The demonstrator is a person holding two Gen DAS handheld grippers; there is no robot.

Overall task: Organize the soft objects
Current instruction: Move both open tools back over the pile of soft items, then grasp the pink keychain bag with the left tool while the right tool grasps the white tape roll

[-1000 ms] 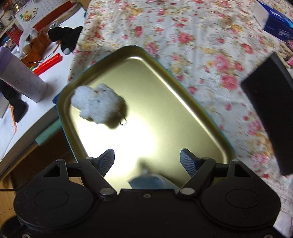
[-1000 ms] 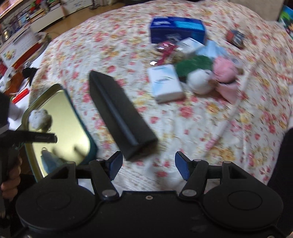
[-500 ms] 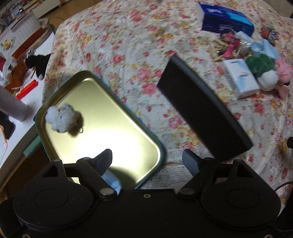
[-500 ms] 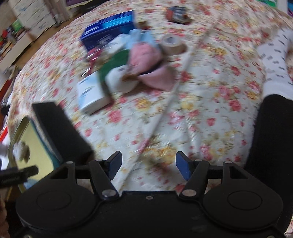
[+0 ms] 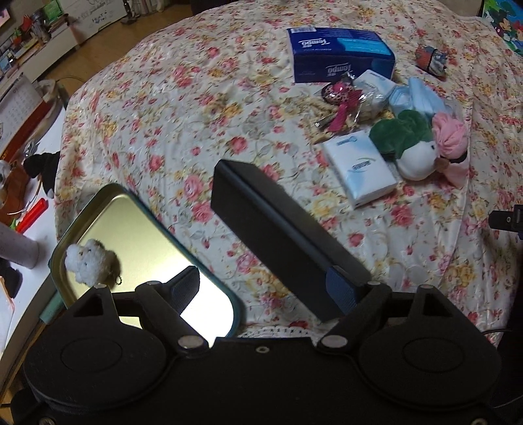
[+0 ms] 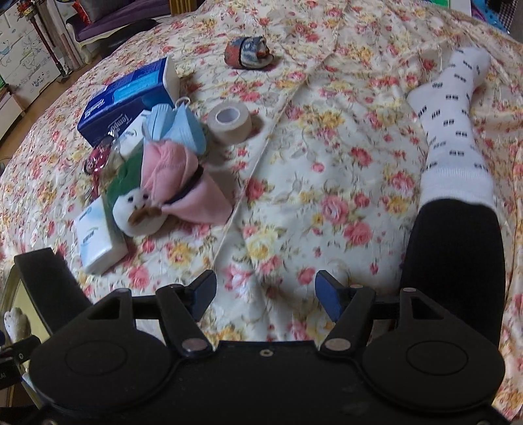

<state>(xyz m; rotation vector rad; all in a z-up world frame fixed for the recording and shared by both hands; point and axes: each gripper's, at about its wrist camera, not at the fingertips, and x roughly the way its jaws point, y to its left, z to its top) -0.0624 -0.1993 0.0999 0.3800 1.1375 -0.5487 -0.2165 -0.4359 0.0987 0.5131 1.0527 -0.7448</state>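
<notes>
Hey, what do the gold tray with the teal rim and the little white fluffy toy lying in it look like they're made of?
The gold tray with the teal rim looks like thin metal, probably tin: its glossy floor mirrors the light. The little white fluffy toy looks like plush or knotted yarn, matte and tufted, with what seems a small metal chain at its side.

A lived-in home, most likely a bedroom. A cream bedspread printed with red and yellow roses (image 5: 202, 108) covers a wide, soft bed, and a person's leg in a white patterned sock (image 6: 454, 130) rests on it. Household odds and ends lie scattered on the fabric, among them a dark blue cardboard tissue box (image 5: 340, 54). Beyond the bed are a wooden floor (image 5: 94, 55), a white low cabinet with children's drawings (image 5: 98, 19) and a cluttered white side desk (image 5: 32, 229).
</notes>
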